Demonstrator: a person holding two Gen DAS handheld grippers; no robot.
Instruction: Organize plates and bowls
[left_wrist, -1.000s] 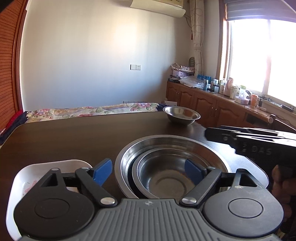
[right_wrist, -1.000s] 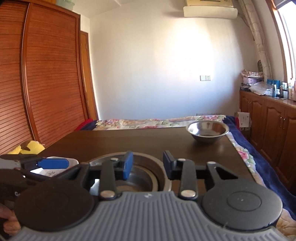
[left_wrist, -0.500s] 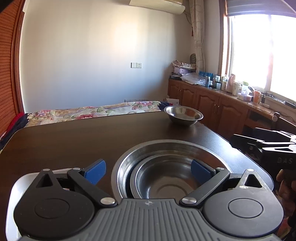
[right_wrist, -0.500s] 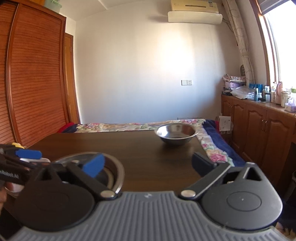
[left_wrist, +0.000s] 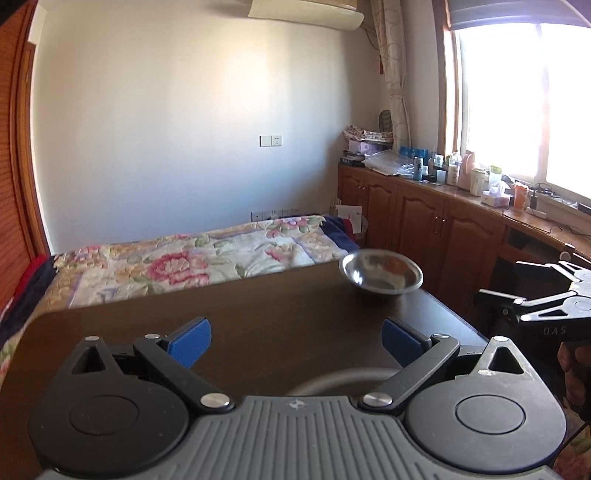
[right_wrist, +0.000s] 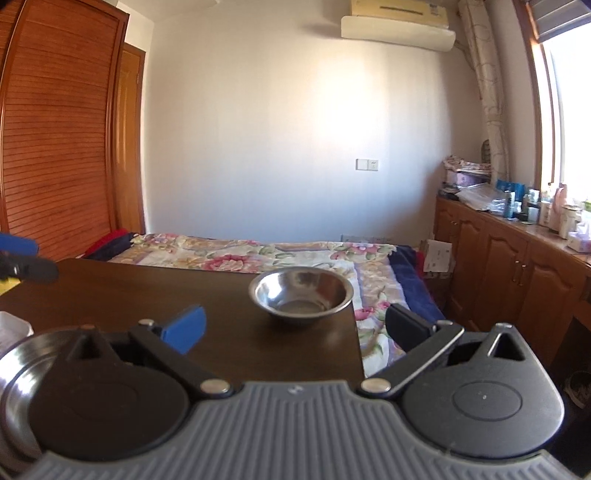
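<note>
Standing empty on the dark wooden table (right_wrist: 184, 295), a small round steel bowl (right_wrist: 301, 297) was seen; both the left gripper (left_wrist: 295, 341) and the right gripper (right_wrist: 295, 326) were held wide apart, with nothing between their fingers.

Both grippers have come up and away from the nested steel bowls (right_wrist: 22, 373). A second ago the left gripper (left_wrist: 295, 341) hung right over that stack; now only the stack's far rim peeks past its body, and its blue fingers are spread wide above bare dark table (left_wrist: 258, 325). The right gripper (right_wrist: 295, 326), nearly closed over the stack before, has opened wide and swung right and far, towards the lone small bowl (right_wrist: 301, 295) near the table's far right corner.
</note>
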